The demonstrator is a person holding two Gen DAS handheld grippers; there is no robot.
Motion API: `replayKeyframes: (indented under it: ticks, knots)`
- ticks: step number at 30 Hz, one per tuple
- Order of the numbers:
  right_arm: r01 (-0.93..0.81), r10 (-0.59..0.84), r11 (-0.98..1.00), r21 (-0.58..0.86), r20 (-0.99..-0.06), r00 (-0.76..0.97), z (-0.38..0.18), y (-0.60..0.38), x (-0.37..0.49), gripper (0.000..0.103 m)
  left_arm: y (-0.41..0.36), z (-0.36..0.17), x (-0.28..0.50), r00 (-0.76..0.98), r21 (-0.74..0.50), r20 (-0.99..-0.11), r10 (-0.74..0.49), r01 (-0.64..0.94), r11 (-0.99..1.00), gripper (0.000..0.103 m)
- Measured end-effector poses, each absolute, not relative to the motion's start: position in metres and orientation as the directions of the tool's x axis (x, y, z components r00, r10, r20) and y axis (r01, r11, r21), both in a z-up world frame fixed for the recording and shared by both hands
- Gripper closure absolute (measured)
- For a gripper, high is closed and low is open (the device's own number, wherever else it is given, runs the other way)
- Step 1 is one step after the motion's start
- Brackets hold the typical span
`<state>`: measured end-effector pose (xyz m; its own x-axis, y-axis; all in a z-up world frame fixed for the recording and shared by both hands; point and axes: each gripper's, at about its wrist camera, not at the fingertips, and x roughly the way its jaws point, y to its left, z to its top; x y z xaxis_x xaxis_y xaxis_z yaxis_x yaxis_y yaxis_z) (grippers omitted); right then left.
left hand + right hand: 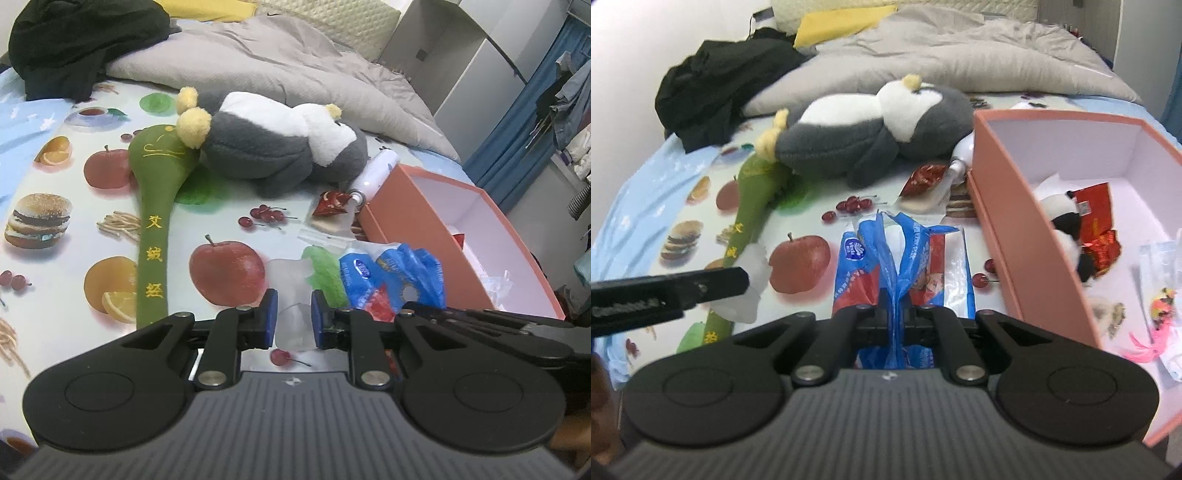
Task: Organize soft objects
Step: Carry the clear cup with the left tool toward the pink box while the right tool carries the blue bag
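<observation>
A: Right gripper clenched on blue bag, beside the box. Left gripper pinching frosted plastic piece above the sheet.

B: I'd lift clear of the wall, release inside.

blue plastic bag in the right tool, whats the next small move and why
Probably lift the crumpled blue plastic bag and carry it right to the open orange cardboard box: the right tool is shut on its handles, and the box beside it has room.
</observation>
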<state>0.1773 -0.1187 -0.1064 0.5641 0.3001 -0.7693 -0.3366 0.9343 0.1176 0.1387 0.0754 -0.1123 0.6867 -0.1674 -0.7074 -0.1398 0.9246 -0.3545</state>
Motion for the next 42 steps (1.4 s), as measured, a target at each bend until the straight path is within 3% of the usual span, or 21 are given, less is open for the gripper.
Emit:
replayKeyframes:
  ticks: [17,33,42]
  knots:
    - [-0.303,0.315,0.942,0.145,-0.691,0.651,-0.037,-0.172,0.139,0.096,0.033,-0.062,0.122,0.729,-0.353,-0.658,-0.188,-0.078,0.932,0.081]
    - [-0.166,0.219,0.976,0.144,-0.644,0.733,-0.001,-0.23,0.097,0.096,-0.039,-0.012,0.118,0.735,-0.382,-0.573,-0.363,0.152,0.911,0.081]
    - [-0.072,0.155,0.985,0.155,-0.638,0.754,0.004,-0.265,0.103,0.096,-0.086,-0.011,0.147,0.678,-0.386,-0.583,-0.448,0.254,0.887,0.081]
